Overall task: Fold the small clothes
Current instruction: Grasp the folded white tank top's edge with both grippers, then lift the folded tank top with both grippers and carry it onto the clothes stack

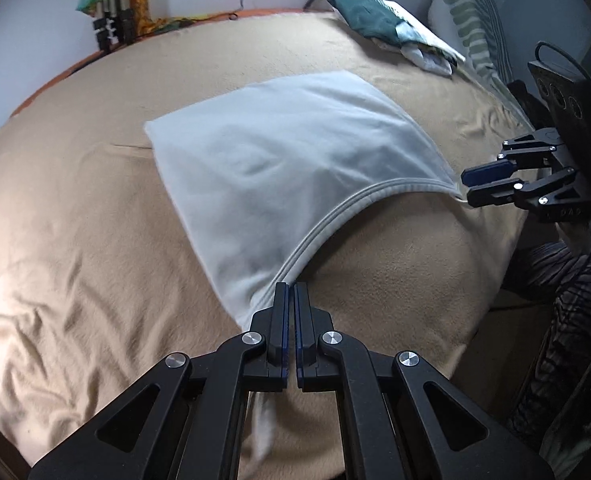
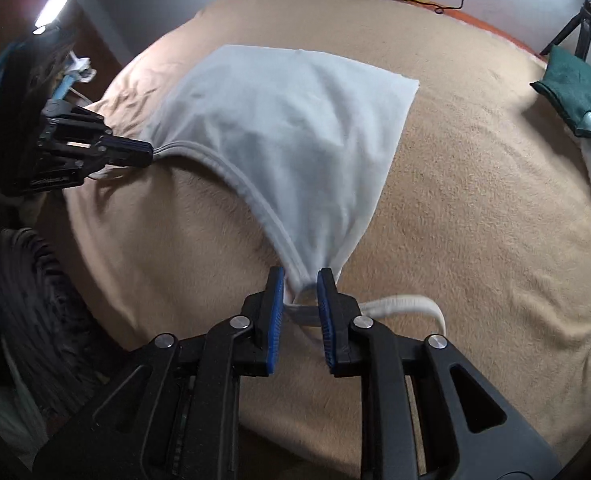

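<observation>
**Top stretched between both grippers over the bed**

Top [image 1: 295, 152]: white, its far half flat on the tan blanket [image 1: 75, 240], the near hem lifted. From the left wrist, my left gripper [image 1: 290, 292] has its jaws pressed together on one strap corner, so the hem runs taut to the right gripper [image 1: 481, 186].

From the right wrist, the right gripper [image 2: 300, 280] pinches bunched strap fabric, jaws slightly apart around it. Holding both corners keeps the edge straight, I'd judge for folding it forward.

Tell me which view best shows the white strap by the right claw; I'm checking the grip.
The right wrist view: the white strap loops out beside the right claw, which pinches the white garment. The left wrist view shows that claw only small and side-on; the strap is barely visible.
</observation>
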`<act>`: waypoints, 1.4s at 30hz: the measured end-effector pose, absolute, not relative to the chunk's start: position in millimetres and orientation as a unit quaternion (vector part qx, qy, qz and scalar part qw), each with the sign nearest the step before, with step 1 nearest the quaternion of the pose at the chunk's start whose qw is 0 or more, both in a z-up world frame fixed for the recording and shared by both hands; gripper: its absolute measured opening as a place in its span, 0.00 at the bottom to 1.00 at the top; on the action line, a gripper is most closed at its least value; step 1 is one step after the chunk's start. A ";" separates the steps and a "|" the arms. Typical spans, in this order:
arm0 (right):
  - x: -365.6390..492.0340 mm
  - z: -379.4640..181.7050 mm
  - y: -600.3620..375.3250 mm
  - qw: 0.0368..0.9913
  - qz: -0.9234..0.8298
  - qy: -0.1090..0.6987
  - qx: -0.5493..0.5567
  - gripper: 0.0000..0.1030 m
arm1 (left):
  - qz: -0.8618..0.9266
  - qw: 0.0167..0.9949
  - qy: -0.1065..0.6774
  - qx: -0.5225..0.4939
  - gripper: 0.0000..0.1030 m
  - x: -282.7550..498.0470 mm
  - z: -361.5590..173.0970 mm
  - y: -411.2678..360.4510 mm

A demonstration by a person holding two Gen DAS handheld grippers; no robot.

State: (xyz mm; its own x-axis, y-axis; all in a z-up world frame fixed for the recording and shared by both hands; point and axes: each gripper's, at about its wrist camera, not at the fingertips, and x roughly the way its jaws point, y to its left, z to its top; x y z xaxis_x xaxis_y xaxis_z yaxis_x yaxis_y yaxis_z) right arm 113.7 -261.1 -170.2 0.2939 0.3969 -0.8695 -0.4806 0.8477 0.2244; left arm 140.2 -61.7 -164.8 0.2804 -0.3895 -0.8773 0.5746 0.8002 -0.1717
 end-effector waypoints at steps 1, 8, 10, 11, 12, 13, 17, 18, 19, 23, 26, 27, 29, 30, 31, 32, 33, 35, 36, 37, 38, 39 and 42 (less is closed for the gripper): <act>113.7 -166.5 -266.2 0.808 0.279 0.519 -0.026 0.39 | -0.306 0.799 0.513 0.075 0.02 139.5 -160.6 -56.7; 159.6 -161.5 -306.4 0.825 0.268 0.484 0.117 0.50 | -0.246 0.834 0.491 -0.048 0.49 173.4 -150.6 -18.7; 171.8 -172.2 -311.2 0.817 0.260 0.492 0.149 0.50 | -0.239 0.825 0.502 -0.102 0.49 187.0 -160.3 -8.2; 178.0 -178.2 -314.5 0.812 0.259 0.496 0.166 0.50 | -0.237 0.819 0.508 -0.126 0.49 192.5 -165.6 -3.1; 184.1 -185.5 -317.9 0.804 0.259 0.501 0.187 0.50 | -0.235 0.811 0.514 -0.150 0.49 197.9 -171.5 2.6; 184.6 -188.1 -320.3 0.799 0.260 0.505 0.198 0.50 | -0.234 0.806 0.518 -0.168 0.49 201.9 -176.4 4.9; 188.5 -203.5 -321.1 0.782 0.272 0.511 0.232 0.50 | -0.240 0.784 0.529 -0.219 0.49 210.1 -193.7 12.1; 189.2 -203.7 -321.4 0.781 0.274 0.510 0.234 0.50 | -0.244 0.782 0.527 -0.225 0.49 210.6 -194.7 12.4; 190.3 -203.9 -321.6 0.781 0.277 0.508 0.235 0.50 | -0.247 0.783 0.524 -0.228 0.49 211.3 -193.6 11.9; 197.7 -208.8 -323.7 0.773 0.285 0.503 0.260 0.46 | -0.260 0.774 0.520 -0.250 0.49 216.2 -194.4 12.6; 205.1 -215.5 -319.0 0.766 0.290 0.503 0.275 0.37 | -0.268 0.773 0.513 -0.259 0.48 221.4 -196.3 5.0; 207.1 -217.7 -318.9 0.764 0.292 0.502 0.282 0.36 | -0.270 0.773 0.511 -0.261 0.47 222.7 -196.8 3.1; 211.7 -222.4 -316.7 0.759 0.296 0.499 0.296 0.32 | -0.273 0.772 0.509 -0.264 0.46 225.2 -197.7 -1.0; 212.9 -223.6 -315.9 0.756 0.296 0.498 0.304 0.31 | -0.274 0.773 0.508 -0.263 0.46 226.7 -197.9 -2.8; 213.9 -224.4 -315.2 0.755 0.296 0.497 0.309 0.28 | -0.274 0.774 0.506 -0.264 0.46 228.4 -198.3 -4.4; 216.0 -225.5 -313.2 0.754 0.293 0.498 0.311 0.24 | -0.274 0.776 0.503 -0.265 0.41 229.7 -198.2 -5.8; 217.4 -225.7 -311.6 0.755 0.291 0.499 0.310 0.22 | -0.272 0.776 0.505 -0.264 0.27 231.9 -199.3 -8.0; 218.2 -224.1 -308.1 0.758 0.289 0.499 0.305 0.16 | -0.263 0.775 0.510 -0.264 0.14 235.9 -203.6 -11.0; 218.3 -221.7 -304.5 0.762 0.288 0.499 0.297 0.15 | -0.258 0.780 0.507 -0.262 0.11 235.9 -203.6 -11.4; 217.8 -219.4 -303.1 0.766 0.287 0.497 0.291 0.13 | -0.257 0.785 0.503 -0.256 0.09 235.3 -202.4 -12.8; 216.6 -214.8 -300.0 0.772 0.287 0.492 0.282 0.11 | -0.255 0.791 0.499 -0.248 0.08 234.3 -200.0 -14.4; 215.3 -210.2 -297.3 0.779 0.284 0.488 0.272 0.11 | -0.252 0.797 0.494 -0.238 0.08 232.7 -196.9 -16.5; 209.8 -196.7 -291.0 0.801 0.276 0.475 0.240 0.10 | -0.247 0.812 0.484 -0.211 0.07 229.7 -188.7 -22.6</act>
State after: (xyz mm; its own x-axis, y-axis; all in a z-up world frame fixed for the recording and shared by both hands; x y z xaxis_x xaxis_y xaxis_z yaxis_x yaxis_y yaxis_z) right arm 209.8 -291.0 -196.7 0.3967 0.6690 -0.6285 -0.2137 0.7332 0.6455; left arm 229.7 -22.6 -188.7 0.4096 -0.6066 -0.6814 0.1973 0.7882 -0.5830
